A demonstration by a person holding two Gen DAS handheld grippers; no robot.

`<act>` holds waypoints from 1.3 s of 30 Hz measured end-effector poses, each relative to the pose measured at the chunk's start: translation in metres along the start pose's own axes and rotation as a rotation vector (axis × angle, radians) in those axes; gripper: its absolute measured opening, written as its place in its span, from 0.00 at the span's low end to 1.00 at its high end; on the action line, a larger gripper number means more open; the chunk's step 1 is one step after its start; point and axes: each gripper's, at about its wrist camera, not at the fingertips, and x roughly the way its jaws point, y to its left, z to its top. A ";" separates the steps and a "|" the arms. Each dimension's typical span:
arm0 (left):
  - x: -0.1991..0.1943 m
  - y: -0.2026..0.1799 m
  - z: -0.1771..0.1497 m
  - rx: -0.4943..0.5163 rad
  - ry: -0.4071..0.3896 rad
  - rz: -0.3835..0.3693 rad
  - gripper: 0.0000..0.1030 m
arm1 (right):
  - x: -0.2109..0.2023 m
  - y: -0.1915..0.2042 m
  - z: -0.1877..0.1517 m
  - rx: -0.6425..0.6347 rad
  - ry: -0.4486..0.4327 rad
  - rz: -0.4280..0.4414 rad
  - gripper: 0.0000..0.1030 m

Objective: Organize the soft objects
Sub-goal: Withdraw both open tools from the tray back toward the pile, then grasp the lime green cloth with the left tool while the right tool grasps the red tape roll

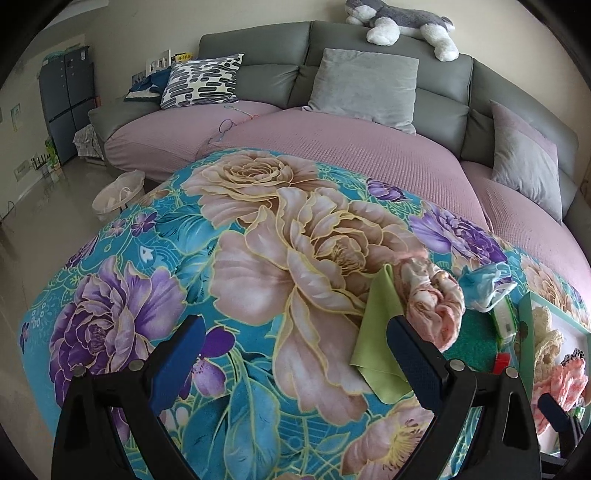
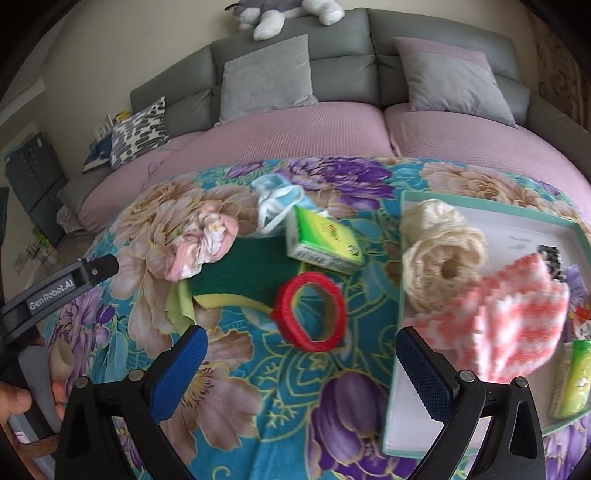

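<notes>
My left gripper point(image 1: 295, 354) is open over the floral blanket point(image 1: 258, 258), holding nothing. Just right of its right finger lie a light green cloth point(image 1: 380, 339) and a rolled pink floral cloth point(image 1: 432, 302). My right gripper point(image 2: 303, 369) is also open and empty, above a red tape ring point(image 2: 310, 310). Beyond the ring are a green sponge point(image 2: 251, 269), a green tissue pack point(image 2: 321, 240), the pink floral cloth point(image 2: 195, 243) and a blue-white cloth point(image 2: 277, 199). A teal-rimmed tray point(image 2: 480, 206) at the right holds a cream crochet piece point(image 2: 439, 251) and a pink-white knit cloth point(image 2: 517, 314).
A grey sofa point(image 1: 258, 48) with pink seat covers, grey pillows point(image 1: 365, 88) and a plush dog point(image 1: 402, 26) stands behind the blanket. A pale basket point(image 1: 118, 192) sits on the floor at the left. A hand point(image 2: 14, 402) holds the left gripper's handle. A yellow-green packet point(image 2: 576, 376) lies in the tray.
</notes>
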 end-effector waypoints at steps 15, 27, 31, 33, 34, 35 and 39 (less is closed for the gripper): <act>0.043 -0.016 -0.015 0.049 0.125 -0.084 0.96 | 0.025 0.003 0.000 0.028 0.040 0.019 1.00; 0.073 -0.044 -0.029 0.171 0.190 -0.038 0.96 | 0.024 -0.006 -0.001 0.048 0.051 0.054 1.00; 0.075 -0.045 -0.028 0.169 0.189 -0.031 0.96 | 0.023 -0.008 -0.001 0.053 0.053 0.064 1.00; 0.075 -0.047 -0.028 0.171 0.192 -0.028 0.94 | 0.022 -0.007 -0.001 0.047 0.052 0.066 1.00; 0.074 -0.048 -0.027 0.173 0.191 -0.033 0.89 | 0.021 -0.007 -0.001 0.044 0.051 0.066 1.00; 0.073 -0.049 -0.027 0.173 0.192 -0.053 0.86 | 0.021 -0.006 -0.001 0.042 0.051 0.066 1.00; 0.070 -0.056 -0.027 0.194 0.190 -0.094 0.64 | 0.021 -0.004 -0.002 0.035 0.053 0.068 1.00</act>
